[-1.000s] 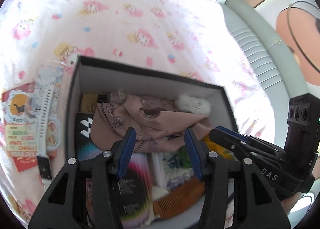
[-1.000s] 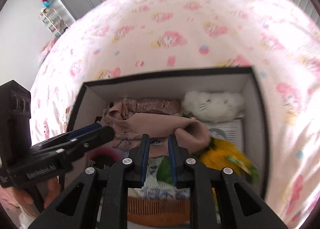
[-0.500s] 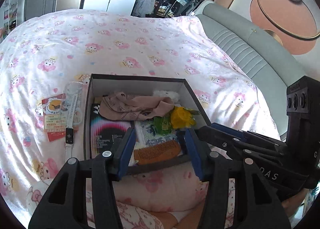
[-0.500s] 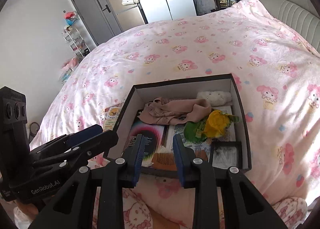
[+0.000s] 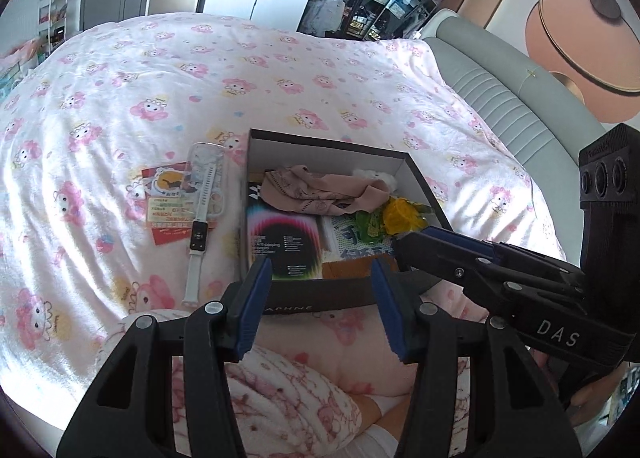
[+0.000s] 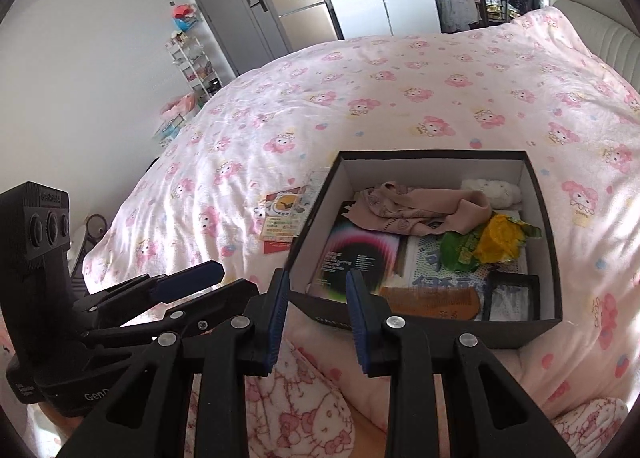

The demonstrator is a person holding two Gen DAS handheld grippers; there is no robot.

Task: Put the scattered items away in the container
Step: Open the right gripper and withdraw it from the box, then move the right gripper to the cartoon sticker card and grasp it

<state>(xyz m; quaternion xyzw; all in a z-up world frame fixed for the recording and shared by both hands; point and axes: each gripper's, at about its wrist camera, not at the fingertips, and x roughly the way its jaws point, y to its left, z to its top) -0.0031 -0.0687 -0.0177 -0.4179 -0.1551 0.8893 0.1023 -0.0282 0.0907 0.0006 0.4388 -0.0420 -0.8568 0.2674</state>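
A black box (image 5: pixel 332 161) (image 6: pixel 432 155) lies on the pink bed. In it are a beige cloth (image 5: pixel 320 189) (image 6: pixel 420 209), a yellow and green packet (image 5: pixel 400 213) (image 6: pixel 500 238), a brown comb (image 6: pixel 432 302), a white plush (image 6: pixel 492 189) and a colourful black carton (image 5: pixel 284 242). Left of the box lie a white watch (image 5: pixel 200 209) and some printed cards (image 5: pixel 168 201) (image 6: pixel 284 213). My left gripper (image 5: pixel 320 298) (image 6: pixel 236 280) hangs open and empty, short of the box's near wall. My right gripper (image 6: pixel 316 298) (image 5: pixel 406 244) is also open with nothing between its fingers.
The pink patterned quilt (image 6: pixel 400 97) spreads all round the box. A person's lap in pink printed fabric (image 5: pixel 288 390) lies under both grippers. A grey padded headboard (image 5: pixel 500 97) runs along the right. A shelf rack (image 6: pixel 192 57) and grey doors stand beyond the bed.
Both grippers have drawn back and up from inside the box to its near side. The right jaws have widened. The beige cloth stays in the box.
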